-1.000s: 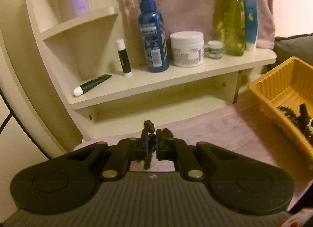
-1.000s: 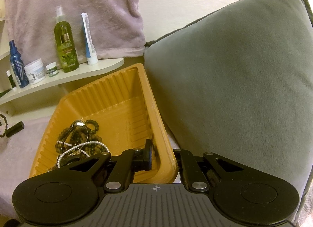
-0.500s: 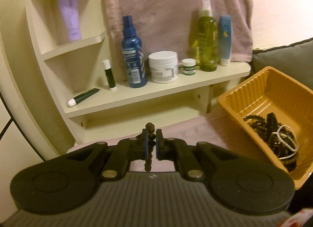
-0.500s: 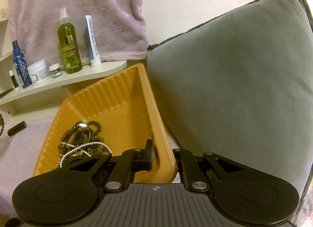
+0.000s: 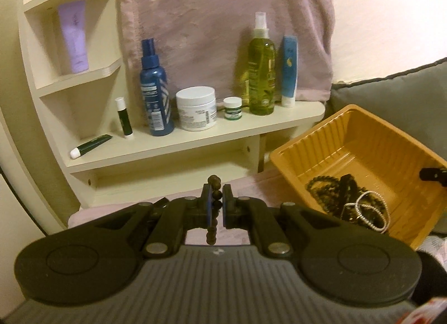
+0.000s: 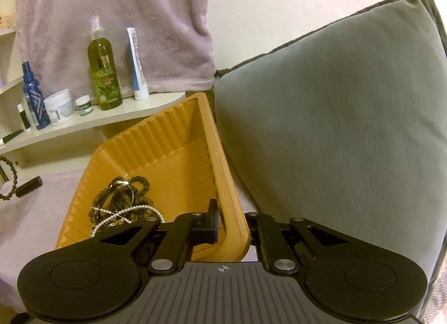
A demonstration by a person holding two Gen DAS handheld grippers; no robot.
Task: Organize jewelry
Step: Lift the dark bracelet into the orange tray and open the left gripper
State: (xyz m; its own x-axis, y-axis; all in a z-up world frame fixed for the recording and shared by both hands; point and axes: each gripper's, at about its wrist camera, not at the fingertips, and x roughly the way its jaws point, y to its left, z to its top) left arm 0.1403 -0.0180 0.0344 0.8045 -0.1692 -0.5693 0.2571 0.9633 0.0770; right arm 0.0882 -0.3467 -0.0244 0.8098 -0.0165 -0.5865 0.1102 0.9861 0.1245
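The left gripper (image 5: 215,203) is carrying a dark bead strand (image 5: 214,198) — its fingers are pinched nearly closed on the beads, which are poking up above the tips and dangling below them, clear of the pale cloth-covered surface (image 5: 245,184). The right gripper (image 6: 232,223) is clamping the near rim of the orange tray (image 6: 156,153), one finger inside the wall and one outside, steadying it against the grey cushion (image 6: 335,117). The tray is already holding a tangle of dark beads and a pearl strand (image 6: 125,212). So the step in hand looks like transport: the next move calls for swinging the strand rightward over the tray's open interior — then spreading the fingers to drop it.
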